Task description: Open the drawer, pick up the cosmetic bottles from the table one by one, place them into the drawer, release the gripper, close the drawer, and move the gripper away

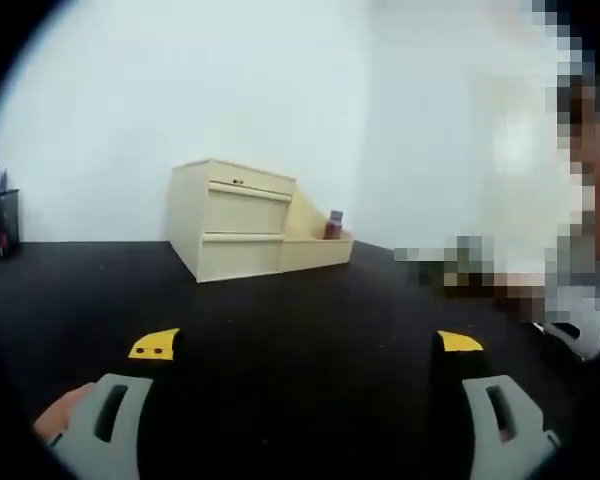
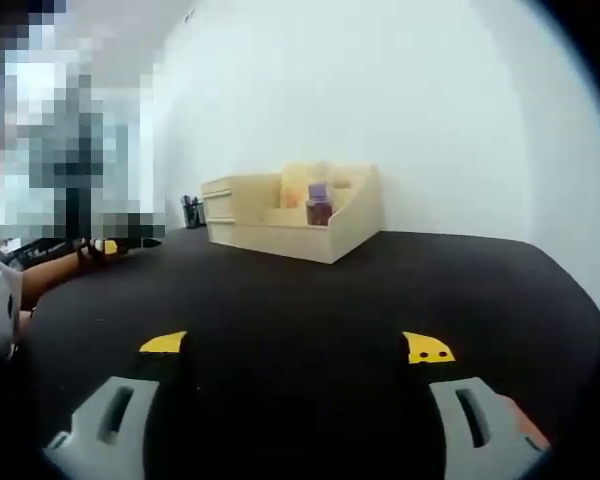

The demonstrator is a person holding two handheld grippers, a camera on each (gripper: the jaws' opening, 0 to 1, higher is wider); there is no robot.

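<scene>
While both of its flat drawer fronts sit flush and closed, the pale cream wooden drawer cabinet point(image 1: 235, 218) stands toward the back of the black worktop point(image 1: 300, 310), close to the white wall point(image 1: 180, 90). Joined to its side is an open cream tray with a sloped wall point(image 1: 318, 245), and inside that tray a small dark-red cosmetic bottle with a lilac cap point(image 1: 333, 225) stands upright. From my right gripper view the same bottle point(image 2: 319, 206) shows in the open compartment, with the drawer cabinet point(image 2: 242, 212) behind it on the left and the tray's tall side wall point(image 2: 355, 222) on the right.

My left fingers point(image 1: 305, 345) are spread wide, the yellow-tipped pads well apart over bare worktop, holding nothing and well short of the cabinet. My right fingers point(image 2: 296, 348) are likewise spread and empty, low over the black worktop point(image 2: 310, 290), well apart from the tray.

At the far left of the left gripper view a black mesh pen holder point(image 1: 1, 222) stands on the worktop with pens in it.
</scene>
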